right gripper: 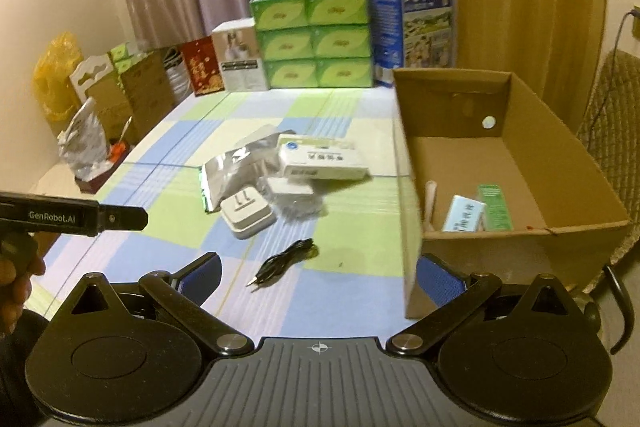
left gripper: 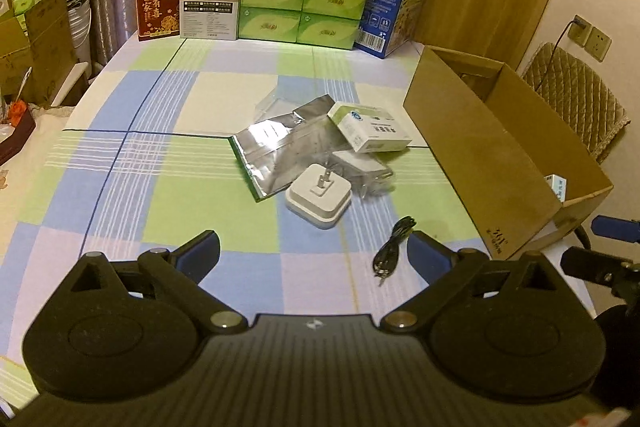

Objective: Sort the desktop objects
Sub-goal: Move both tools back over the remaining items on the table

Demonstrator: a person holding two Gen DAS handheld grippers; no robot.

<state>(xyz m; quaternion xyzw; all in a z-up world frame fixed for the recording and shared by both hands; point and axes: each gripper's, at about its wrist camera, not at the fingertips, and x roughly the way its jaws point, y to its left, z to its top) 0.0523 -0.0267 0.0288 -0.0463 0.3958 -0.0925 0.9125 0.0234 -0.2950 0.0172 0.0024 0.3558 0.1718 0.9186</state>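
Both sets of tongs hang released and empty, the left tongs (left gripper: 316,247) near the counter's (left gripper: 120,187) front edge with loads of bare checked cloth on that side. Mid-counter the foil bag (left gripper: 268,151), charger (left gripper: 319,201) and white box (left gripper: 370,127) overlap, so grabbing one could drag the others. The black cable (left gripper: 392,251) looks thin and slippery. The cardboard box (right gripper: 520,163) crowds the right tongs (right gripper: 320,271); easy to bump its wall.

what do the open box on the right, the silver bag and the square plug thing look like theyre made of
Open box: brown cardboard, matte, with raw cut edges. Silver bag: likely metallised plastic foil, glossy and creased with mirror-like glare. Square plug: apparently smooth white moulded plastic, with metal prongs on top.
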